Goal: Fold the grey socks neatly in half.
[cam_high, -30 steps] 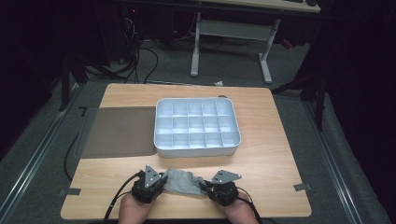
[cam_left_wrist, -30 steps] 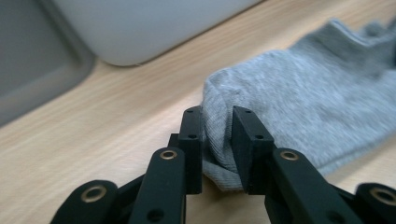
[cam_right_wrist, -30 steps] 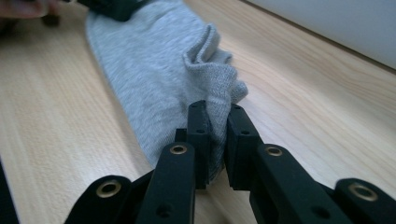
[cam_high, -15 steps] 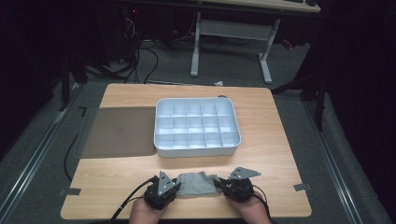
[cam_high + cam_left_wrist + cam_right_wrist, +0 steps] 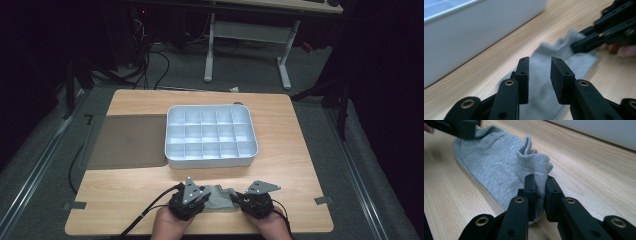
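Sock (image 5: 220,197) of grey knit lies flat on the tabletop (image 5: 300,165) near its front edge, just in front of the white compartment tray (image 5: 210,159). Right gripper (image 5: 539,185) has its fingers (image 5: 529,187) pressed onto a bunched fold at one end of the sock, pinching it. Left gripper (image 5: 539,68) hovers over the other end, its fingers (image 5: 560,75) spread apart with grey fabric between them.

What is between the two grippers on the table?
A grey sock lies between them on the wooden table, as the high view shows. The right gripper pinches one end; the left gripper sits open over the other.
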Motion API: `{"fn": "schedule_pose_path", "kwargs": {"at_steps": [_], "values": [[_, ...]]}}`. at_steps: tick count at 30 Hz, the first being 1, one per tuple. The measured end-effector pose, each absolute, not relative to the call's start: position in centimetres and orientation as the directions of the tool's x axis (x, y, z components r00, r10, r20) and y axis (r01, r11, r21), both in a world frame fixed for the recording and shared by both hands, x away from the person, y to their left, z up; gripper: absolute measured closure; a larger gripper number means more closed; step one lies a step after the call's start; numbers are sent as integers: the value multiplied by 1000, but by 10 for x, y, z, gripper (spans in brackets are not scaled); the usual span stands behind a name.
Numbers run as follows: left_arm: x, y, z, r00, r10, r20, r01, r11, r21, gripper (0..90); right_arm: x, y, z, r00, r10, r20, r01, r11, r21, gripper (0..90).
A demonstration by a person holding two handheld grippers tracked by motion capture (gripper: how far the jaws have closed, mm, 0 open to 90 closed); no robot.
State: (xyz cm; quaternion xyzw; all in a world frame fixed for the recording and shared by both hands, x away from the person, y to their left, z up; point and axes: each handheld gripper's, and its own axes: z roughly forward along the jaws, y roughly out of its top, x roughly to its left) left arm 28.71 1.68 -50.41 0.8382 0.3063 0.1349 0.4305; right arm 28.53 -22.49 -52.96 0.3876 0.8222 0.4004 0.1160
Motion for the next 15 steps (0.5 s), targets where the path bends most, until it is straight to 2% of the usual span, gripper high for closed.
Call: {"fn": "schedule_pose_path", "kwargs": {"at_steps": [1,6,11,15], "values": [[289,4,-512,784,620,-28,403,-474,783,703,285,-225,-530,-671,731,121,546,377,748,832],[289,-1,-523,784,619,-54,435,-485,759,721,286,-226,-530,-665,735,132,555,368,746,831],[284,-4,-528,786,618,-15,416,-510,753,724,288,-229,-529,-659,735,159,570,350,744,831],[281,-9,-529,779,627,23,398,-522,755,729,291,-236,-526,-653,709,265,604,277,748,833]]}}
